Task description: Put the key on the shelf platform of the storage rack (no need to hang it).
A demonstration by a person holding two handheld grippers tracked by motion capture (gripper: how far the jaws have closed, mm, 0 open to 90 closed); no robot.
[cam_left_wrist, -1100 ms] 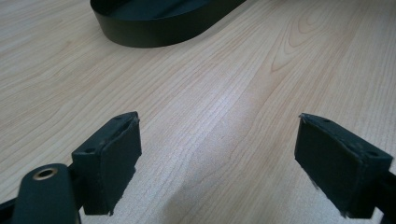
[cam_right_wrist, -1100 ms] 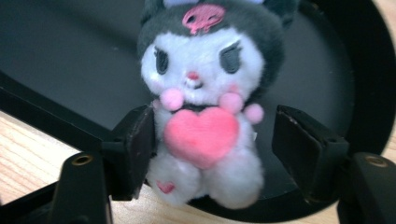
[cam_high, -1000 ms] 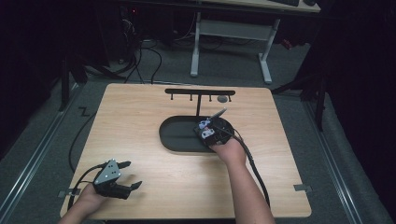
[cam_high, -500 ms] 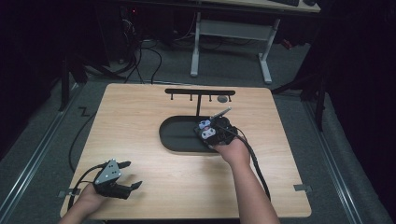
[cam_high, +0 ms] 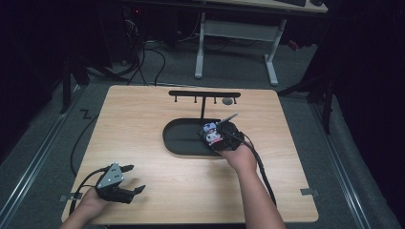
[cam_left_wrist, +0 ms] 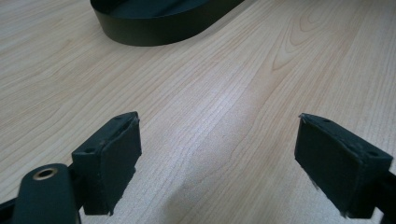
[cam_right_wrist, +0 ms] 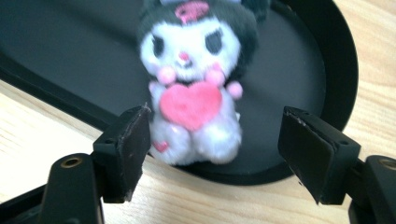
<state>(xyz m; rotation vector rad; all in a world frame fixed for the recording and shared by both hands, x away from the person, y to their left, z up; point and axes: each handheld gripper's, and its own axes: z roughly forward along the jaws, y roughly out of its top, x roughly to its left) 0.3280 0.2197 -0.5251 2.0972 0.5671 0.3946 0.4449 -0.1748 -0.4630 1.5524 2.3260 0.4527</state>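
Observation:
A small plush toy (cam_right_wrist: 194, 79), white with dark ears and a pink heart on its chest, lies at the right end of a black oval tray (cam_right_wrist: 299, 60). My right gripper (cam_right_wrist: 217, 116) is open around it, one jaw on each side; the left pad is close to the toy's side and the right pad stands well off it. From above, the plush toy (cam_high: 210, 130) and right gripper (cam_high: 217, 140) are over the tray (cam_high: 181, 150). My left gripper (cam_high: 135, 179) rests open near the table's front left corner, and the left gripper (cam_left_wrist: 219, 126) has bare wood between its jaws.
A black rack (cam_high: 204, 94) with several hooks stands behind the tray, and a thin silver piece (cam_high: 228, 118) lies by the tray's far right rim. The tray's side (cam_left_wrist: 154, 32) is ahead of the left gripper. Desk legs and cables stand beyond the table.

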